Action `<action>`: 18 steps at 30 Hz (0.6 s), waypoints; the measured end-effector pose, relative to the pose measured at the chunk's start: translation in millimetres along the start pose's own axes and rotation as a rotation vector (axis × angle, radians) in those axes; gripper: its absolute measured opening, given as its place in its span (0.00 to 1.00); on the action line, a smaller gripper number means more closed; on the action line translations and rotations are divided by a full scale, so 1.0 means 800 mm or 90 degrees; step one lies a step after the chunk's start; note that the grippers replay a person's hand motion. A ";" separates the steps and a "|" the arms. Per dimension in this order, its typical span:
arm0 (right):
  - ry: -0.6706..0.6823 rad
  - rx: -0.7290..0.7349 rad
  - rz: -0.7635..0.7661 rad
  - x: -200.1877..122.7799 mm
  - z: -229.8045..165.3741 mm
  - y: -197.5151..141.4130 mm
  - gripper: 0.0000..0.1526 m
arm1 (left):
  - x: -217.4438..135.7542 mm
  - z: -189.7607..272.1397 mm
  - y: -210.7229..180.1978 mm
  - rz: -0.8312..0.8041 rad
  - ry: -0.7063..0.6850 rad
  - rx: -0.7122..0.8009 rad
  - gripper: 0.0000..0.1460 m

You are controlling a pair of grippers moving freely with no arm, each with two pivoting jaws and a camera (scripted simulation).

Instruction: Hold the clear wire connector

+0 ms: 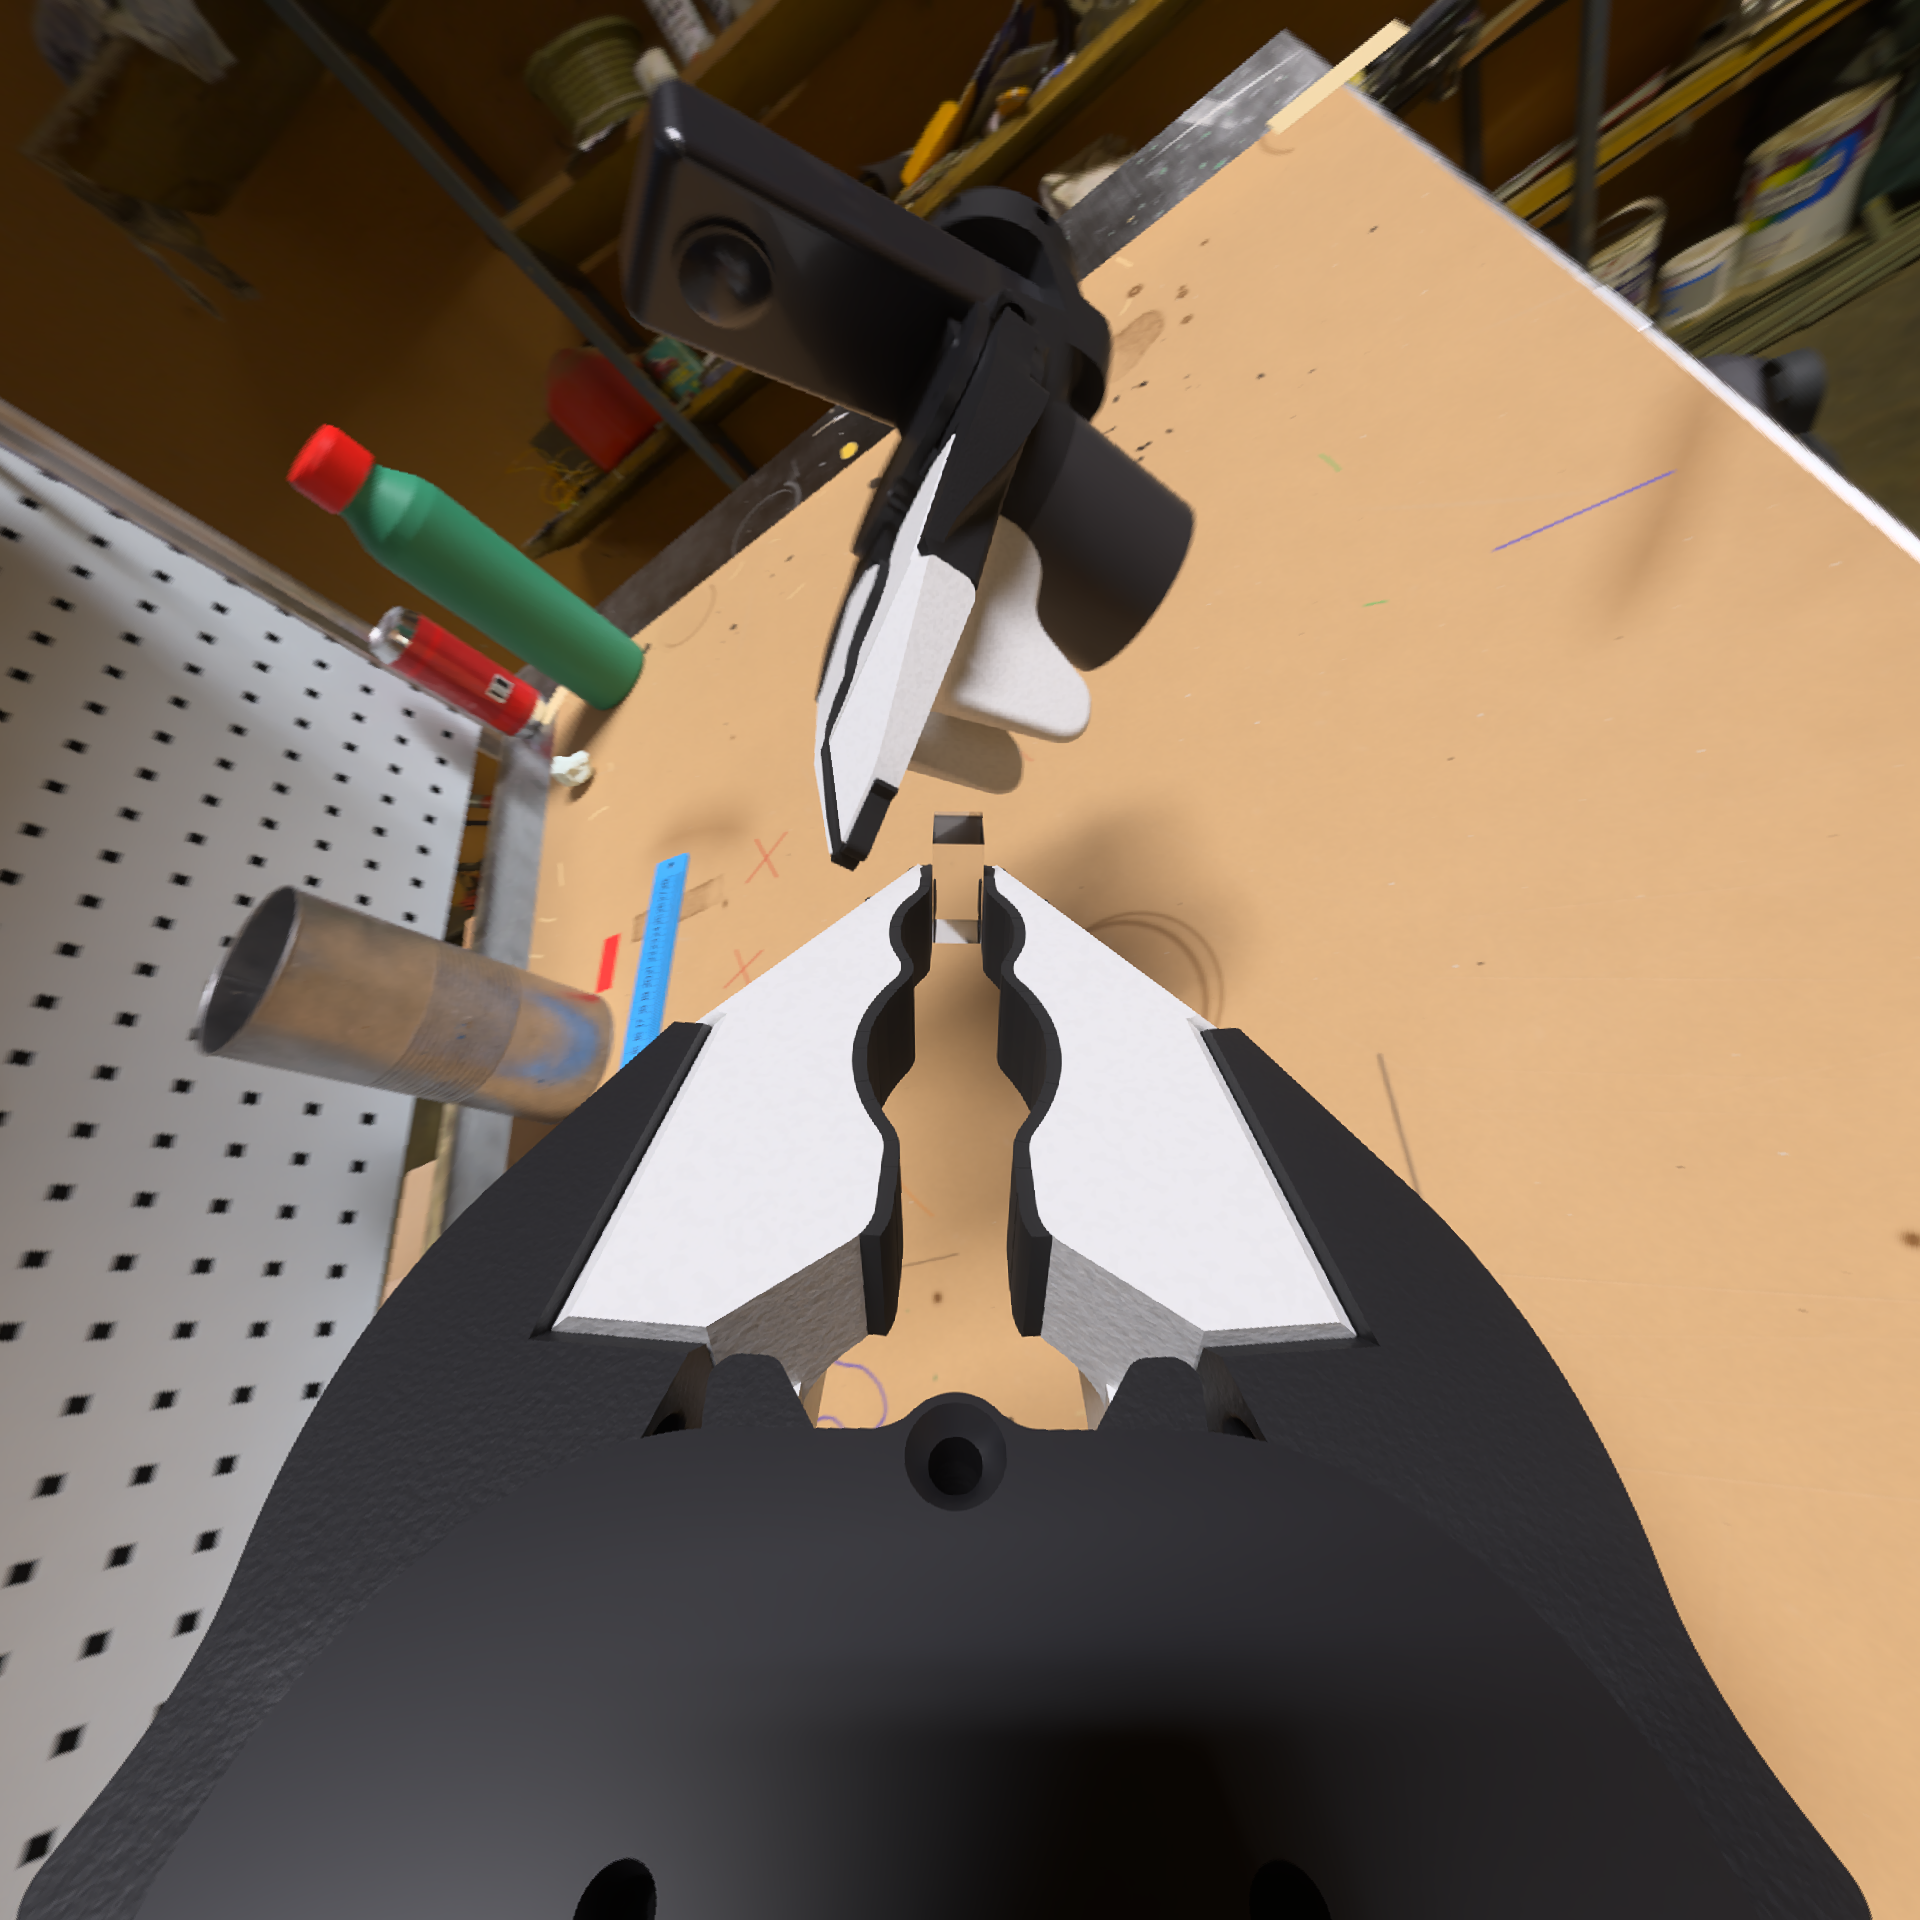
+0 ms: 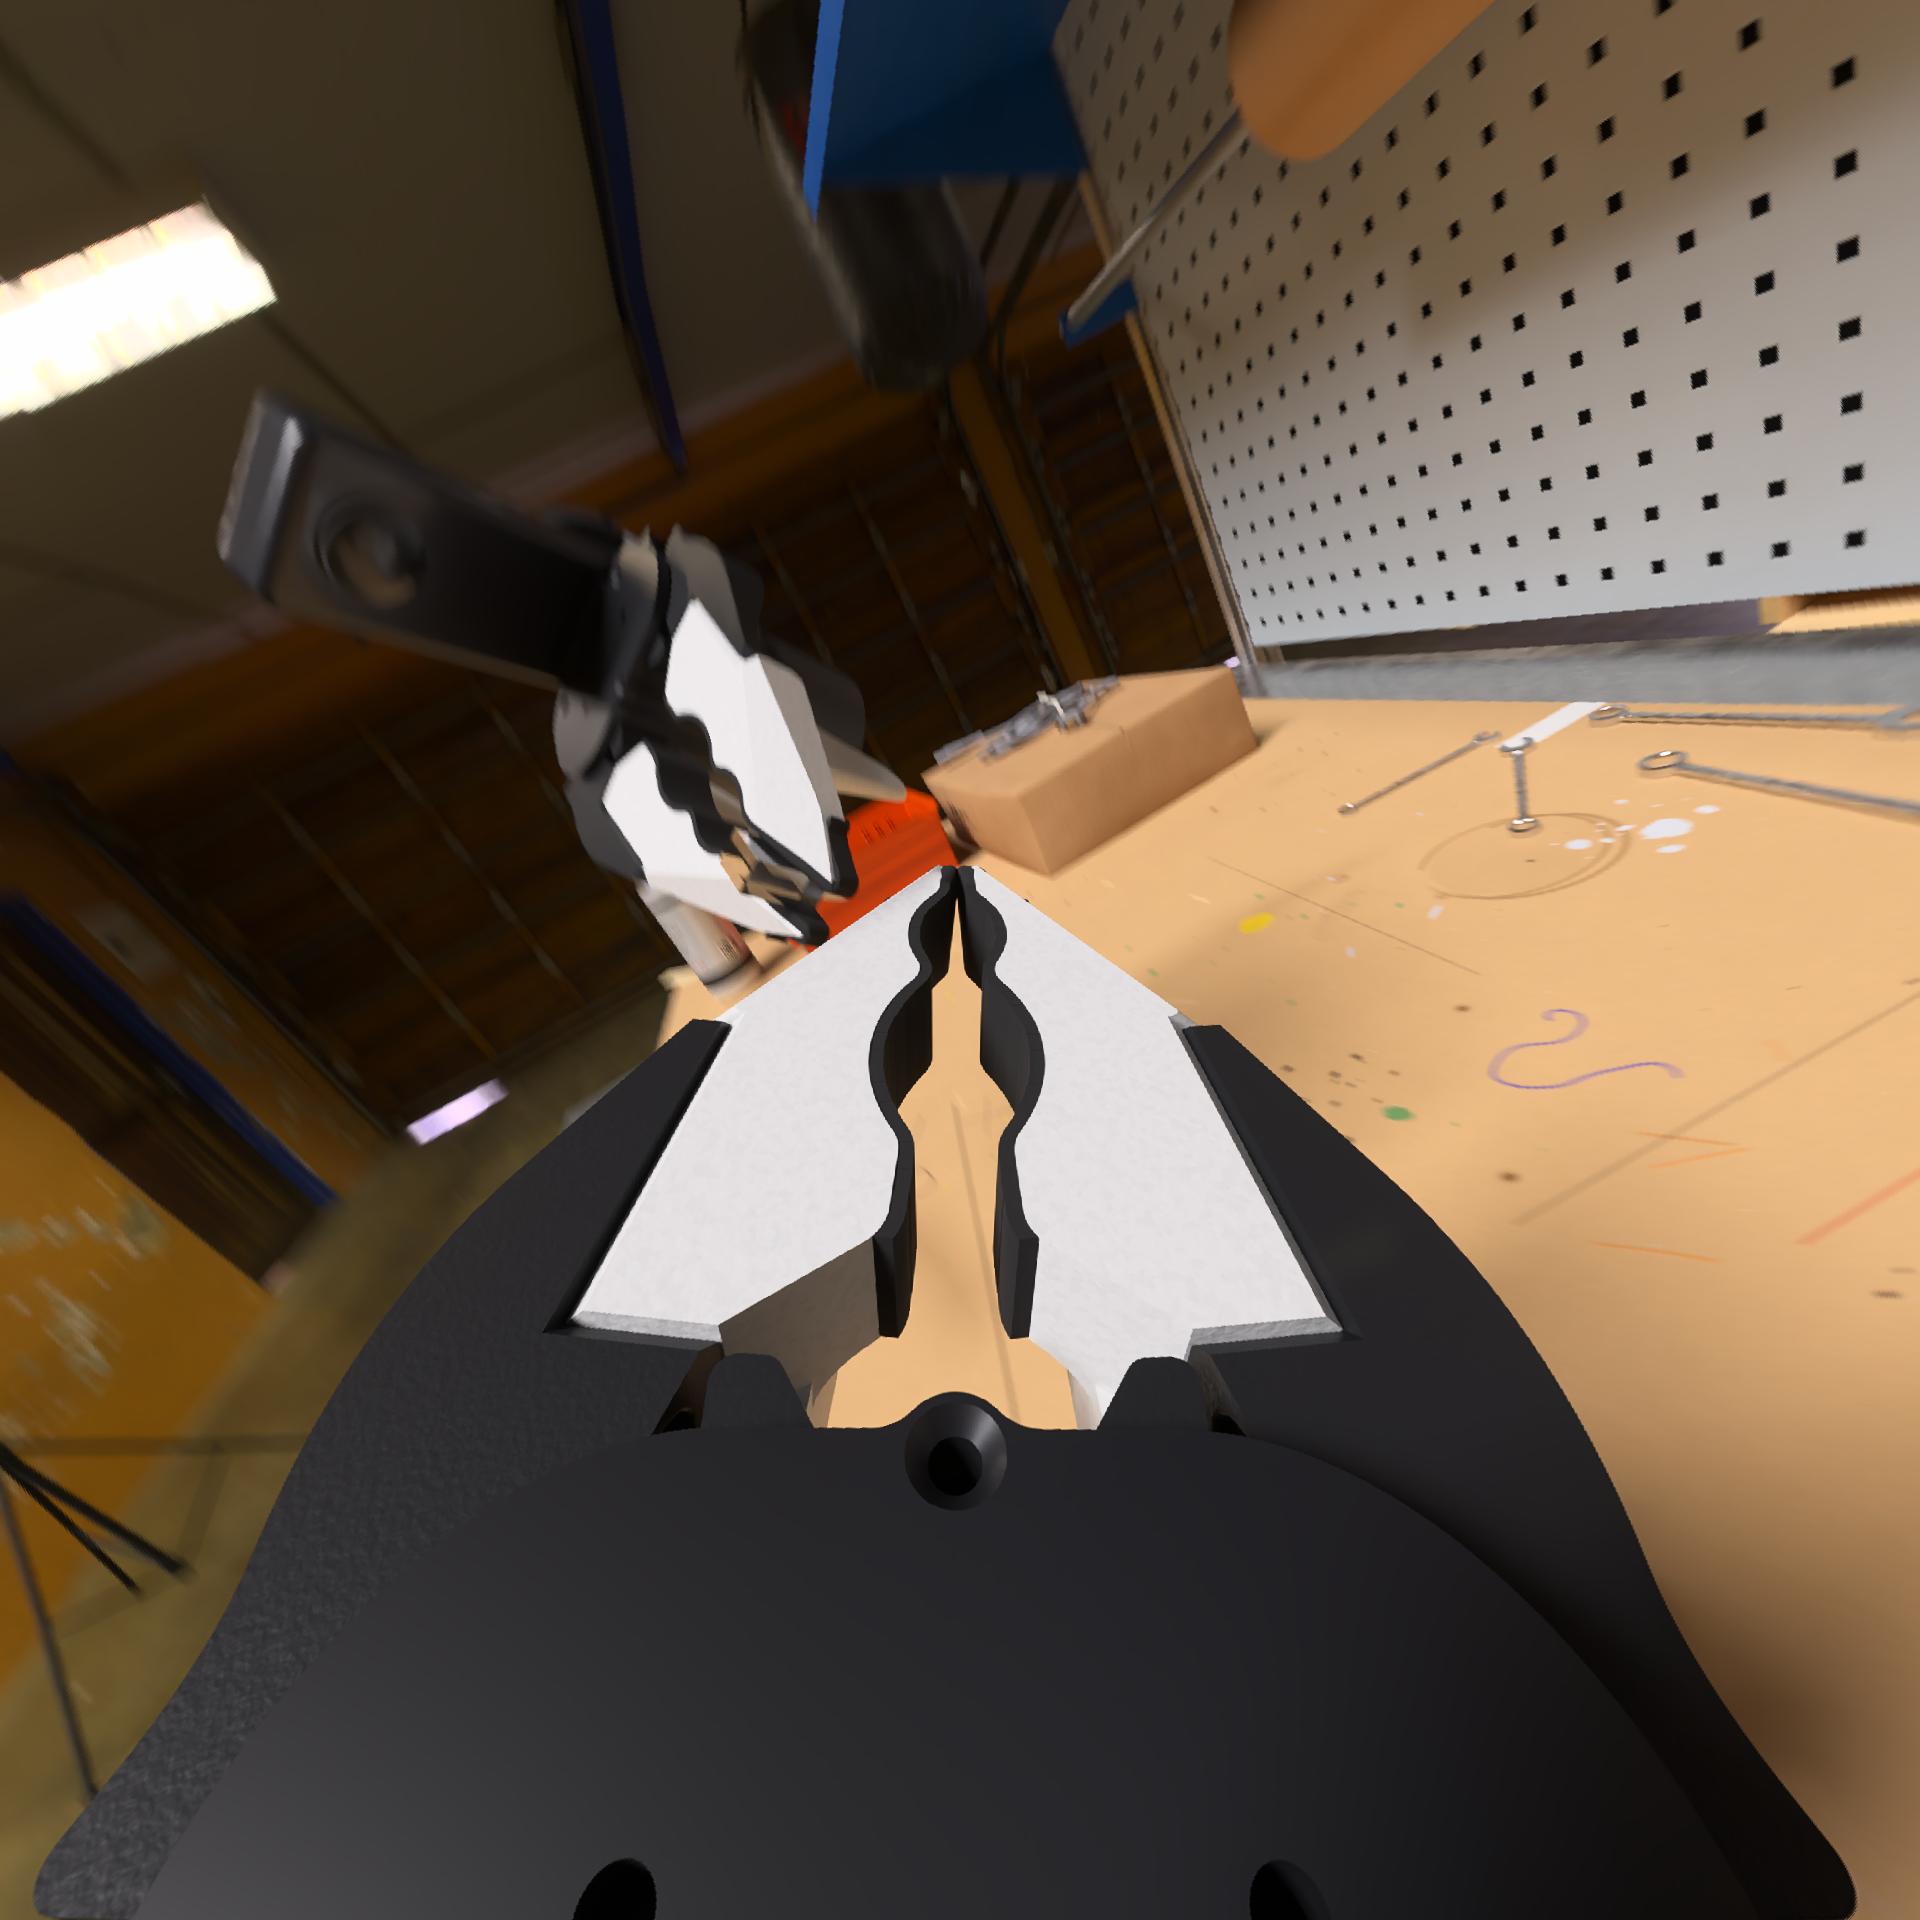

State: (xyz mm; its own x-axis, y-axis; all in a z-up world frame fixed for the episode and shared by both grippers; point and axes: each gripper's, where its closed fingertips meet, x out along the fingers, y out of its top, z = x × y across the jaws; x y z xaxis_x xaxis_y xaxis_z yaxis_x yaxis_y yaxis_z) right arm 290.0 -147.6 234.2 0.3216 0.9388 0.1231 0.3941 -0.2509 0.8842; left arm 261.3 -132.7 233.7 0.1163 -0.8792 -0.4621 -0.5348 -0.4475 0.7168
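Left claw (image 1: pixel 956 883) is narrowed onto the clear wire connector (image 1: pixel 957 873), pinched at the tips only, w/ its far end sticking out past them, clear of the table (image 1: pixel 1455 831). Right claw (image 2: pixel 954 878) is closed to the tips, empty, parked just beside the connector, prob. to stay clear of the grip.
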 end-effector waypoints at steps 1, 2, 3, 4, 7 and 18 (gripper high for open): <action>0.005 0.037 0.027 0.000 0.001 0.004 0.00 | 0.000 -0.003 -0.001 -0.003 0.012 0.007 0.05; 0.009 0.065 0.048 0.001 0.001 0.007 0.00 | -0.001 -0.005 0.000 -0.003 0.020 0.013 0.05; 0.012 0.085 0.062 0.002 0.001 0.008 0.00 | -0.002 -0.007 -0.001 -0.001 0.027 0.016 0.05; 0.016 0.096 0.071 0.002 0.001 0.009 0.00 | -0.003 -0.009 -0.001 -0.003 0.032 0.019 0.05; 0.076 0.110 0.098 -0.002 -0.010 0.017 0.00 | -0.010 -0.014 0.005 0.026 0.041 0.008 0.05; 0.132 -0.021 0.034 -0.015 -0.020 0.008 0.00 | -0.013 -0.017 0.006 0.074 0.015 -0.041 0.05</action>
State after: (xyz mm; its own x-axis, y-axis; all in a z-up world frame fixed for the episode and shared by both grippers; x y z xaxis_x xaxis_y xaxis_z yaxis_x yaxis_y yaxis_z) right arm 275.2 -156.5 245.4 0.1558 0.9535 0.2579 0.3514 -0.2975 0.8877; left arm 268.4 -127.8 249.3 0.0766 -0.9290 -0.3620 -0.4912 -0.3511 0.7971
